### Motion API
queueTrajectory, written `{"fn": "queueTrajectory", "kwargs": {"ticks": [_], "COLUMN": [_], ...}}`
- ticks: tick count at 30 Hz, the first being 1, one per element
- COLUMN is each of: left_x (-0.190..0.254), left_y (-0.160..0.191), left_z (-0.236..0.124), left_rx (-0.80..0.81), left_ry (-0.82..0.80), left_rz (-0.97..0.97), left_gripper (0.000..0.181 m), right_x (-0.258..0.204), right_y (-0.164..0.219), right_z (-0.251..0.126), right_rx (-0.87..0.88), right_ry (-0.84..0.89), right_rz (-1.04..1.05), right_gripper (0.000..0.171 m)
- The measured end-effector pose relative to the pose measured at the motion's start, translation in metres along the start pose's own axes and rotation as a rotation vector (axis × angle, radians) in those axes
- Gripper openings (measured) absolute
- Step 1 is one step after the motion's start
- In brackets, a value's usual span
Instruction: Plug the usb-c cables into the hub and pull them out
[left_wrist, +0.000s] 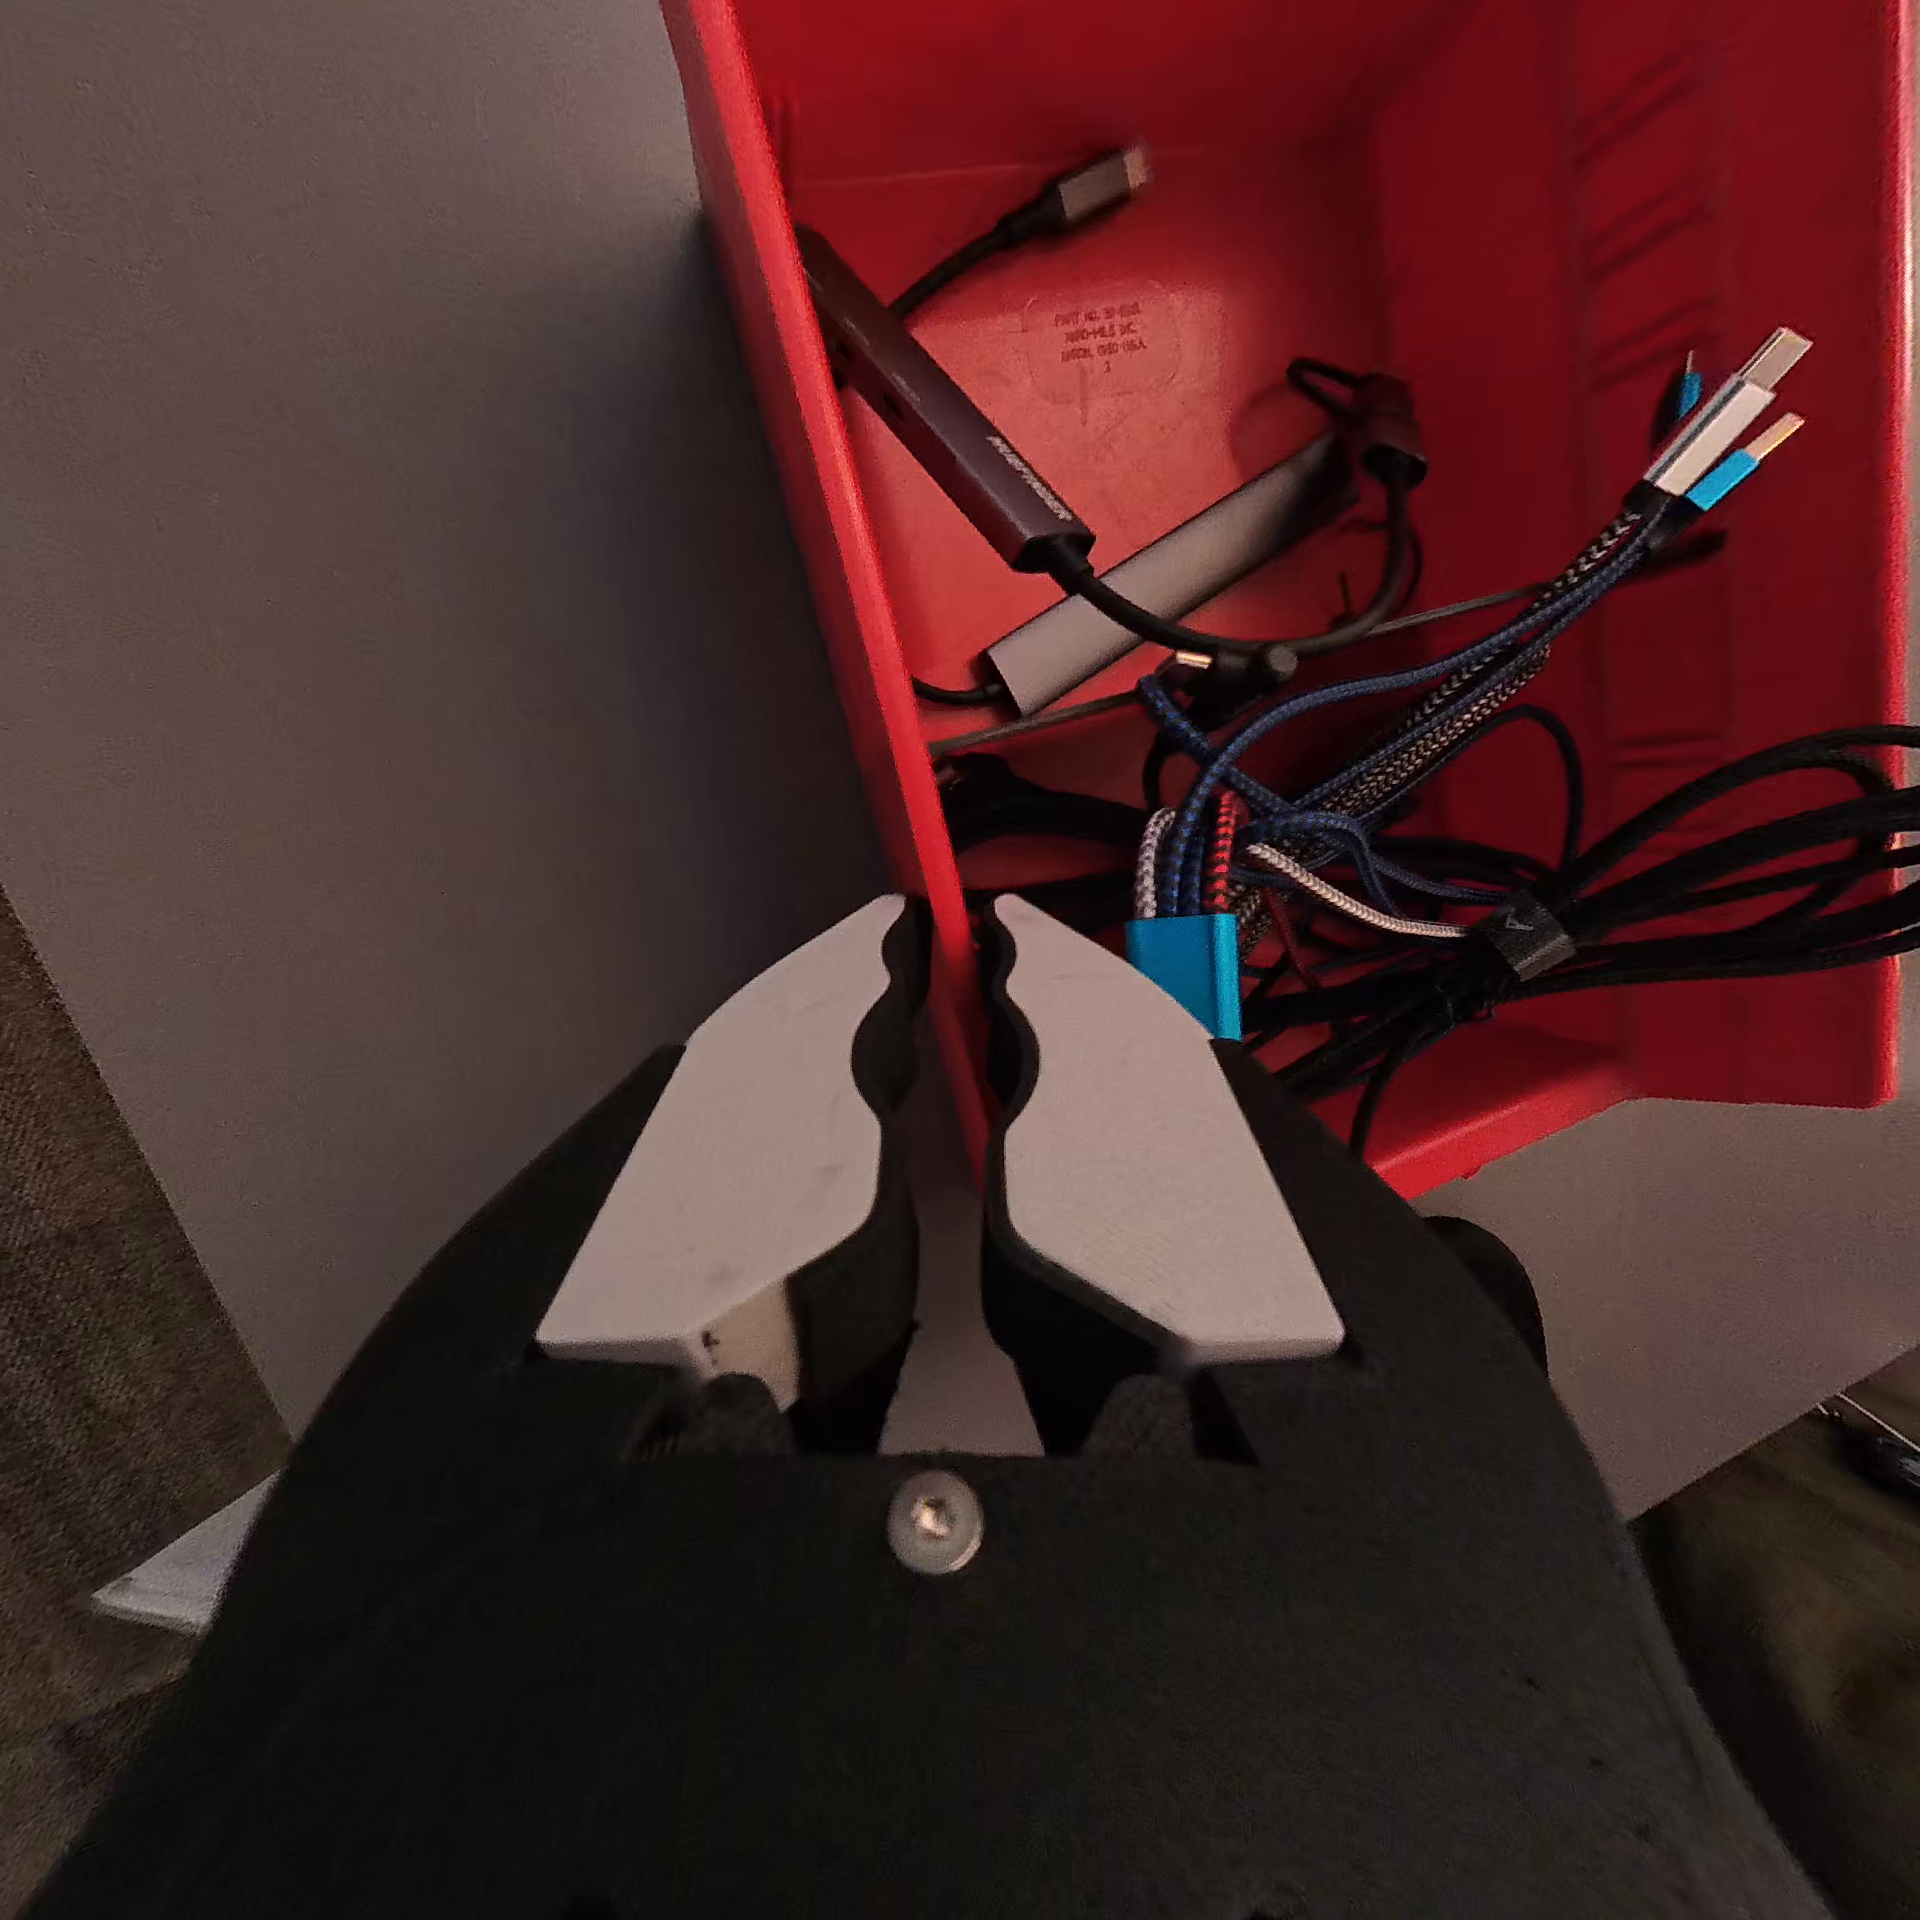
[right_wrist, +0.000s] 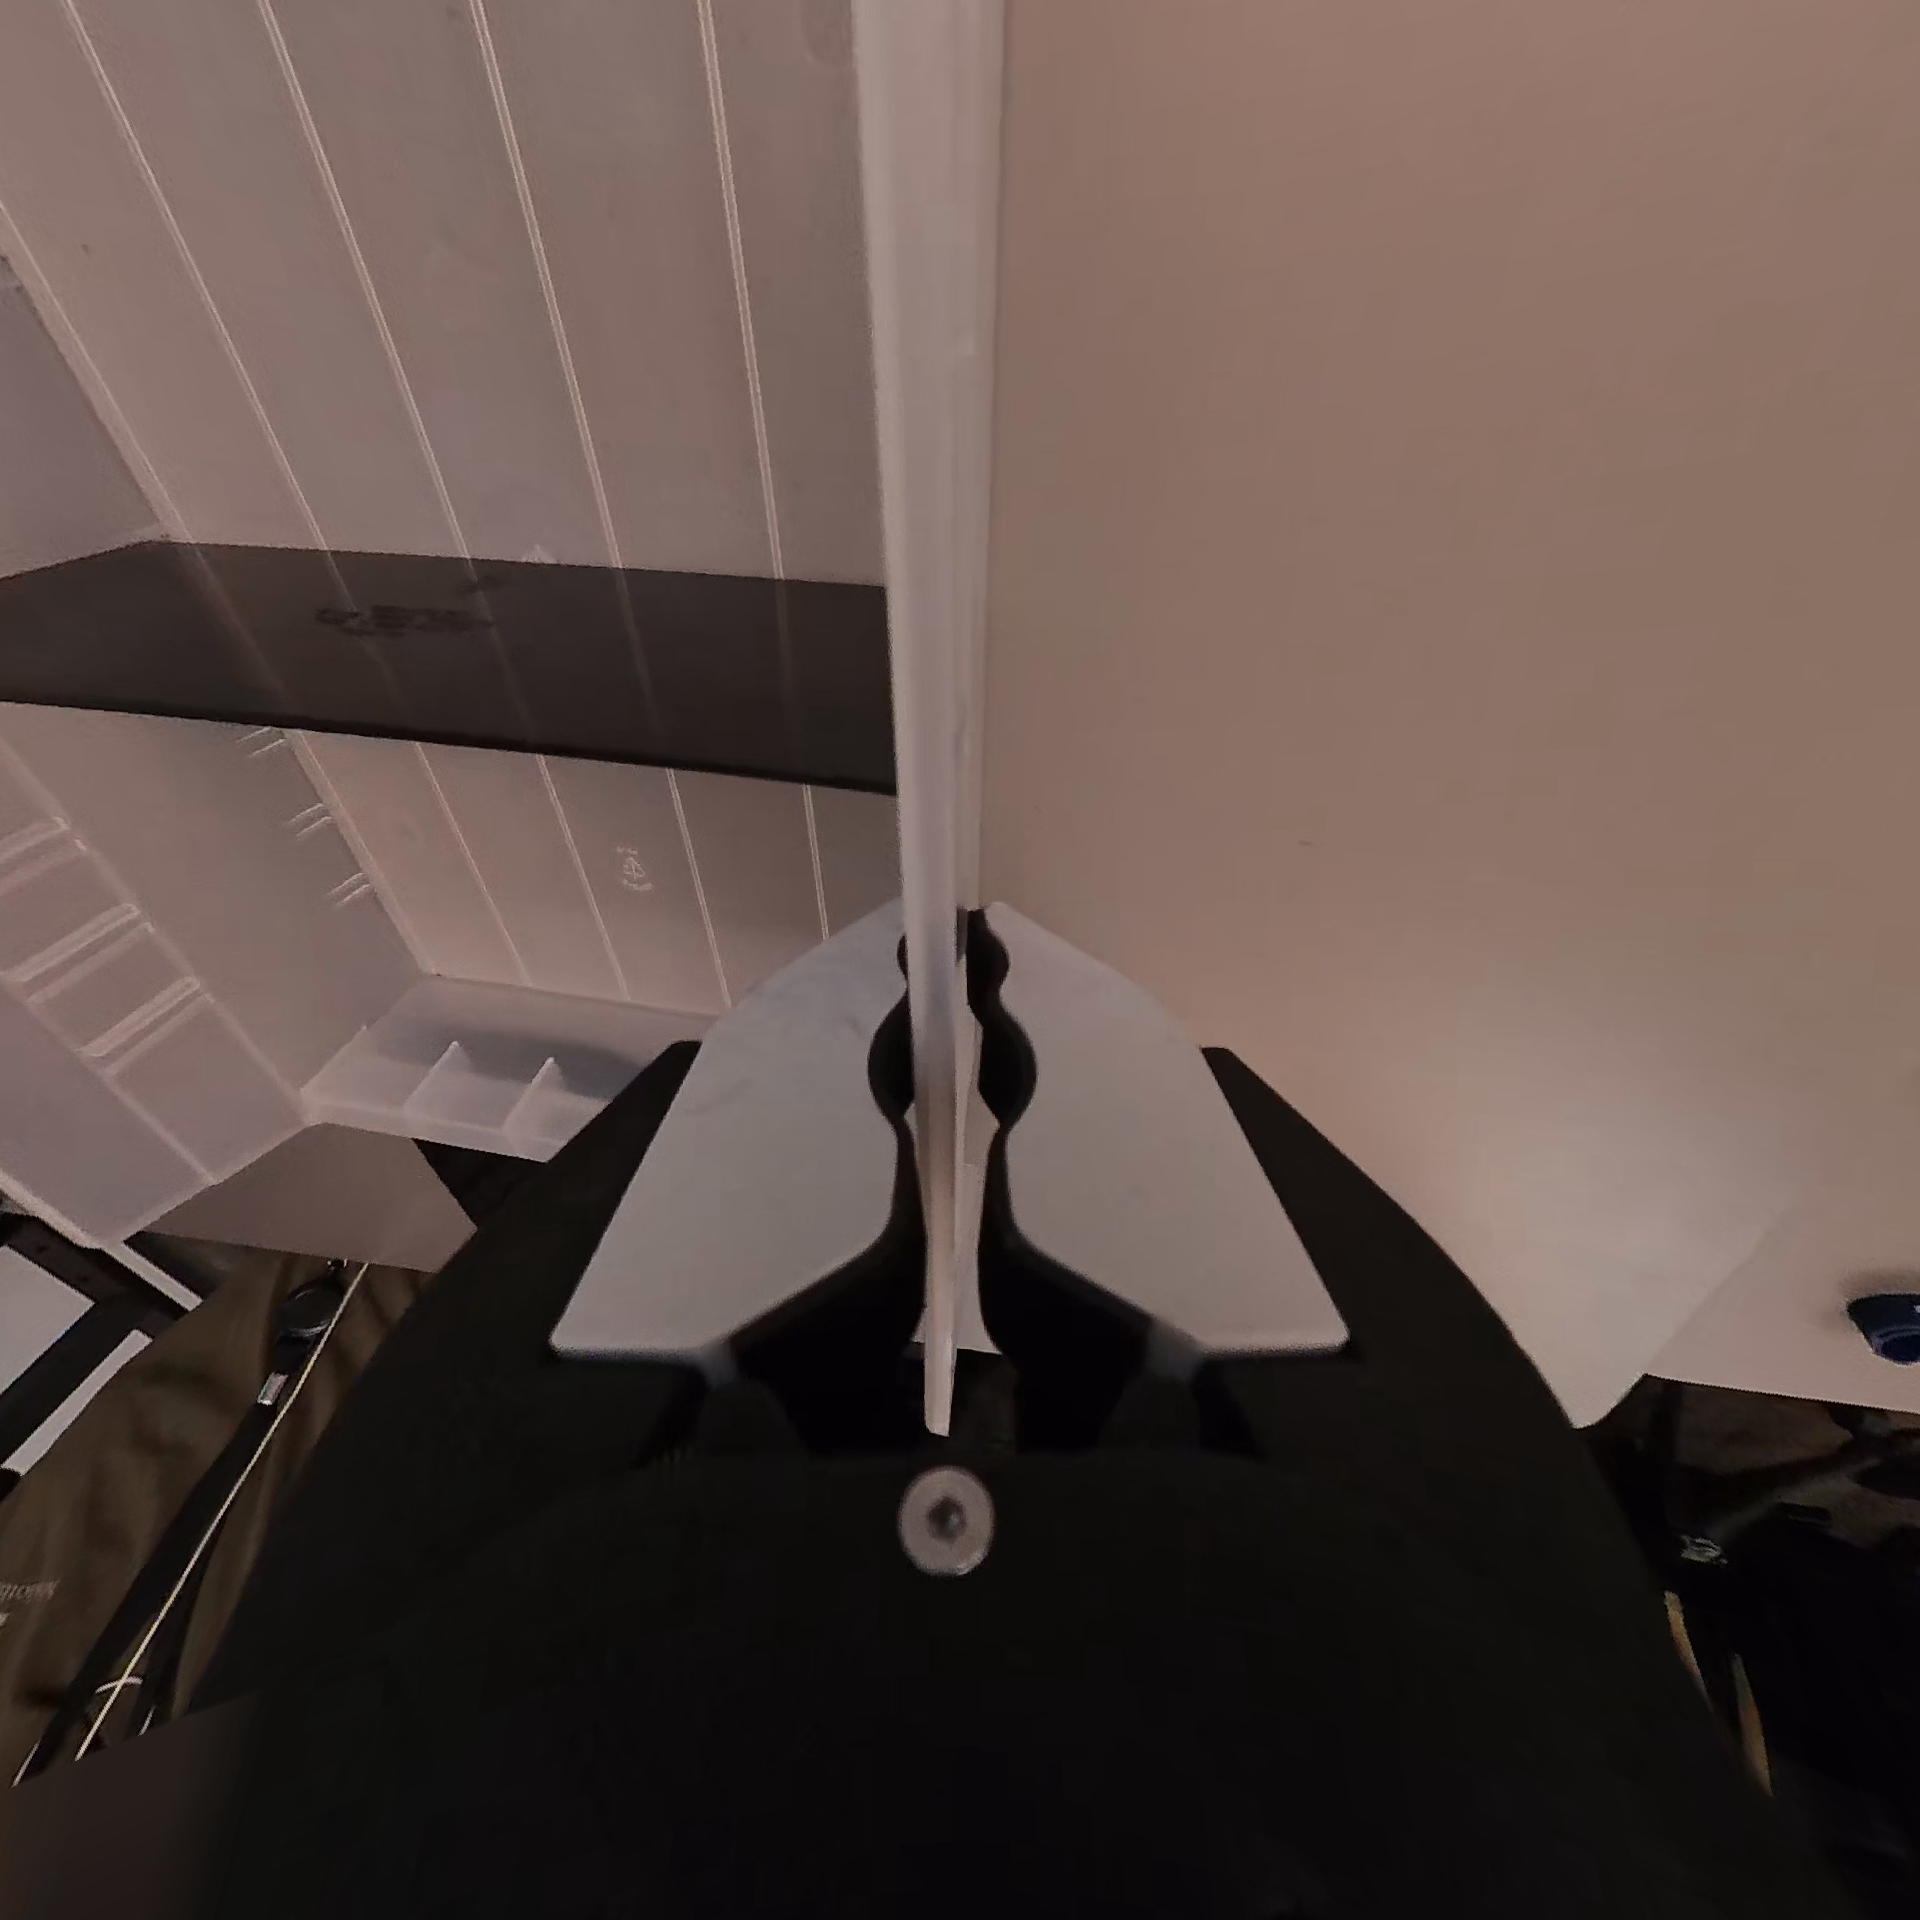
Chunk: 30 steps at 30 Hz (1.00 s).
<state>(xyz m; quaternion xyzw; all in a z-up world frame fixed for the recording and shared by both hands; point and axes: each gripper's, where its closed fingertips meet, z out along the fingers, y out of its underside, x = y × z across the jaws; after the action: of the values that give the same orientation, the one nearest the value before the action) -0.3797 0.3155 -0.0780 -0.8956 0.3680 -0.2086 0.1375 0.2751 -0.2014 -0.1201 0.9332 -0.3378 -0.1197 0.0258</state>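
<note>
My left gripper (left_wrist: 951, 914) is shut on the left wall of a red bin (left_wrist: 821, 436), one finger on each side. Inside the bin lie a dark grey hub (left_wrist: 935, 416) along that wall and a lighter grey hub (left_wrist: 1153, 582) beside it. A USB-C plug (left_wrist: 1101, 187) on a black lead lies at the far end. Braided cables (left_wrist: 1455, 675) with silver and blue plugs (left_wrist: 1725, 426) cross the bin. A blue connector (left_wrist: 1184, 966) sits just right of my fingers. My right gripper (right_wrist: 940, 920) is shut on the edge of a clear plastic bin wall (right_wrist: 930, 520).
A tied bundle of black cables (left_wrist: 1662, 883) hangs over the red bin's right side. The clear bin has a black divider (right_wrist: 468, 655) across it. A white table top (right_wrist: 1455, 623) lies to its right, with a small blue object (right_wrist: 1886, 1340) beyond its edge. Spacing between my two grippers at the tips: around 85 centimeters. Between my left fingertips and the blue connector (left_wrist: 1184, 966) there is roughly 4 centimeters. My left tips are roughly 20 centimeters from the USB-C plug (left_wrist: 1101, 187).
</note>
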Motion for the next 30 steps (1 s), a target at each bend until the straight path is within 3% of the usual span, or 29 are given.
{"fn": "queueTrajectory", "kwargs": {"ticks": [12, 19, 25, 30], "left_x": [-0.002, 0.002, 0.020, 0.065], "left_y": [0.001, -0.003, -0.030, -0.026], "left_z": [-0.001, -0.006, -0.064, -0.103], "left_rx": [0.016, 0.115, 0.451, 0.591], "left_ry": [0.009, 0.096, 0.237, 0.217], "left_rz": [0.005, -0.063, -0.067, 0.128], "left_gripper": [0.008, 0.011, 0.026, 0.033], "right_x": [-0.006, -0.007, -0.009, -0.006], "right_y": [-0.003, -0.005, -0.015, -0.026], "right_z": [0.001, 0.000, -0.021, -0.067], "right_rx": [0.004, 0.041, 0.174, 0.401], "right_ry": [0.008, 0.003, -0.017, 0.041], "right_rz": [-0.022, -0.082, -0.105, -0.120], "right_gripper": [0.006, 0.008, 0.035, 0.040]}}
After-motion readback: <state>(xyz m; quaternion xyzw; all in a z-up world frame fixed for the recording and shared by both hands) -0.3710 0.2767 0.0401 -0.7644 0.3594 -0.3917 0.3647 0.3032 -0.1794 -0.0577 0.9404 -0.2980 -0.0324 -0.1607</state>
